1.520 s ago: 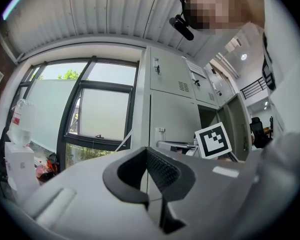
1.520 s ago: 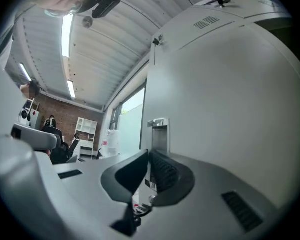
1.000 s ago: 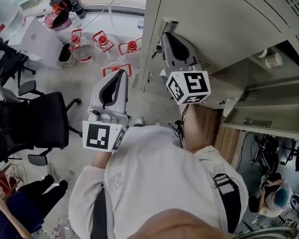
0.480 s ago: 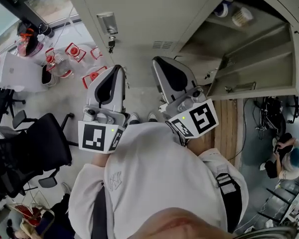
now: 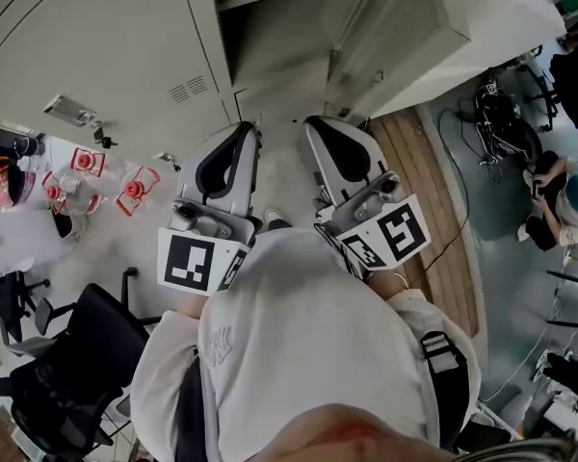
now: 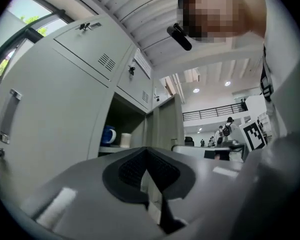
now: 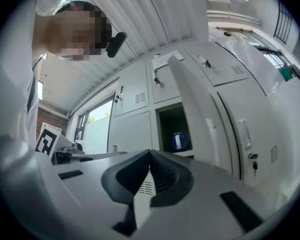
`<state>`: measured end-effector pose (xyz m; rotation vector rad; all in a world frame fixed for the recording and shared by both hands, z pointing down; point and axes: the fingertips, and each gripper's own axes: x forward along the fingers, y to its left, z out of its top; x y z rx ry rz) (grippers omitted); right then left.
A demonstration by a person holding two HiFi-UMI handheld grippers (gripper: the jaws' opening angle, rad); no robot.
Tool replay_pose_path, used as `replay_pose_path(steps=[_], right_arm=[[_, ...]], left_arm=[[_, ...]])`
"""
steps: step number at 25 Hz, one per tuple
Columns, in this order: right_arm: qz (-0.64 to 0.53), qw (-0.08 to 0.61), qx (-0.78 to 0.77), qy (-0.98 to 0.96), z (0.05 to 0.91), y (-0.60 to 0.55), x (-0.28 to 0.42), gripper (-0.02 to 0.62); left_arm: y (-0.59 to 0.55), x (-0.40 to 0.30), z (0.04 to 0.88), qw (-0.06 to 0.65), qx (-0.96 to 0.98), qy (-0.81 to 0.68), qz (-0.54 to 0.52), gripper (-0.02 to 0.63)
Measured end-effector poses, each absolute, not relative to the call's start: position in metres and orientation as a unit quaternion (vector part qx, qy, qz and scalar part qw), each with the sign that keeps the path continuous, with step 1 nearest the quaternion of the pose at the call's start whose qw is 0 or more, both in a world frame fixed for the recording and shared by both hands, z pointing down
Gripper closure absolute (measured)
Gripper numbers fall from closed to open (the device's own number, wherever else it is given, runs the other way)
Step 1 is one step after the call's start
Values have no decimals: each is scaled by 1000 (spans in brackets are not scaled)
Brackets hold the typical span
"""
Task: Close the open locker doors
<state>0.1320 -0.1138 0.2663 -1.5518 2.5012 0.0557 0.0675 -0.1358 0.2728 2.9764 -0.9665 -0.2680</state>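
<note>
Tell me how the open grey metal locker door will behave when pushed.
The open grey metal locker door is a flat sheet panel, so it likely swings as one stiff piece about its hinged edge. Its smooth painted face looks slippery. Seen edge-on in the right gripper view, it looks thin, so probably light.

Garment: the person is wearing a pale grey sweatshirt with a small stitched emblem.
Straps: dark straps are crossing the shoulders.
left gripper: showing a grey shell, black pads and a square-marker cube.
right gripper: showing the same.
</note>
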Motion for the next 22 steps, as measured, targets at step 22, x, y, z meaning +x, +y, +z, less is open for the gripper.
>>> replay_pose_path(steps=[22], right_arm=[[-14,125,-535,835,280,-114,235,546]], left_arm=[[-117,133,278,2,952,-298,-76,621]])
